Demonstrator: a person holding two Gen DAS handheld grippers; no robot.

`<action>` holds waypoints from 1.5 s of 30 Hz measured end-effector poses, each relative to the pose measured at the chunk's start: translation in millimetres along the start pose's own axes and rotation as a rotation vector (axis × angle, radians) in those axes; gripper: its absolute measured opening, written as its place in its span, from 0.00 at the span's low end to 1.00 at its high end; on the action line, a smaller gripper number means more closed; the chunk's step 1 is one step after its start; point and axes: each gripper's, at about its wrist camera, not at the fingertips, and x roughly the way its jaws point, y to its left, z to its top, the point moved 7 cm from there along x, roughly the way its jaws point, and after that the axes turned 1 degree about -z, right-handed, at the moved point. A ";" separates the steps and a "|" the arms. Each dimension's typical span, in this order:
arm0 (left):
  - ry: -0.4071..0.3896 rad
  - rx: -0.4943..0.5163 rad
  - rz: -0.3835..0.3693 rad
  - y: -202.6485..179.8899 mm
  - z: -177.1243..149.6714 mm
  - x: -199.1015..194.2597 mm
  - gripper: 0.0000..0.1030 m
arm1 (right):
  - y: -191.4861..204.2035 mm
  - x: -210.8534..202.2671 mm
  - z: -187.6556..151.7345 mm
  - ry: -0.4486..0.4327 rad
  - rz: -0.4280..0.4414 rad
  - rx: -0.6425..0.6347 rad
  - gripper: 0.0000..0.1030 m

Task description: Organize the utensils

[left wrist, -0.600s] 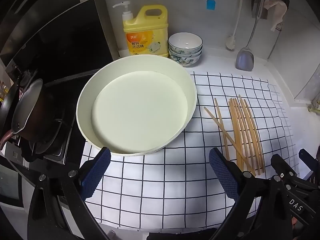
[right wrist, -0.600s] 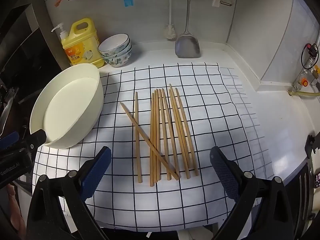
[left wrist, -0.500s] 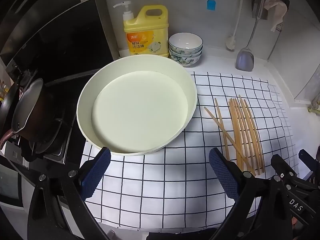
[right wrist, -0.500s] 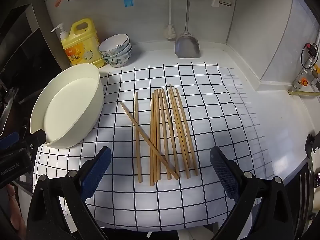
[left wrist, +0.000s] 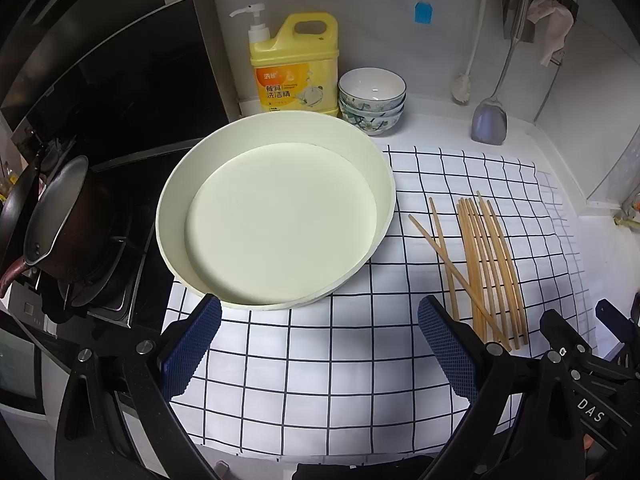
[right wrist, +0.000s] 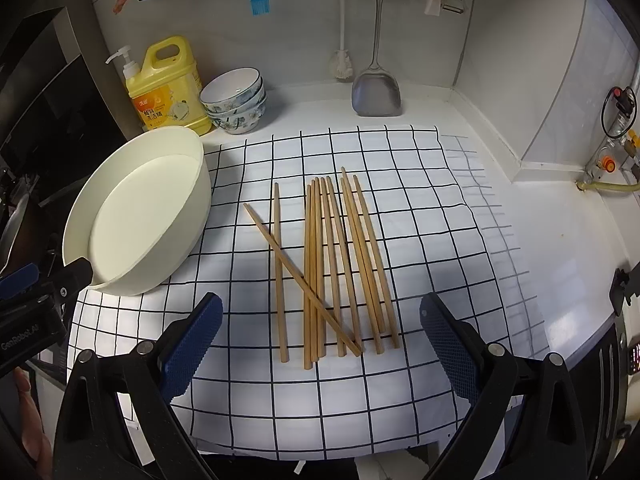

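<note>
While the left gripper hangs with its fingers spread wide above the checked cloth, just near of the cream basin, nothing lies between them. The right gripper is equally spread and empty, poised over the near ends of the wooden chopsticks, which lie loosely side by side on the cloth, one crossing diagonally, right of the basin.

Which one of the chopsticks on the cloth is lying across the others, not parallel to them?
The chopstick that runs diagonally from the upper left, near the cream basin, to the lower right; it crosses several of the others, which lie nearly parallel.
</note>
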 end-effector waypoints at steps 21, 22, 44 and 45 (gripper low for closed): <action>-0.004 -0.007 -0.003 4.3 1.3 -3.3 0.94 | 2.0 -1.6 -1.2 -0.005 -0.001 0.000 0.92; -0.004 -0.007 -0.003 4.5 1.6 -3.5 0.94 | 2.0 -1.7 -1.4 -0.006 -0.001 -0.001 0.92; -0.004 -0.008 -0.004 4.6 0.8 -3.7 0.94 | 4.2 -3.3 -3.8 -0.005 0.001 0.004 0.92; -0.005 -0.008 -0.004 4.1 0.5 -3.4 0.94 | 3.4 -3.0 -3.3 -0.005 0.002 0.003 0.92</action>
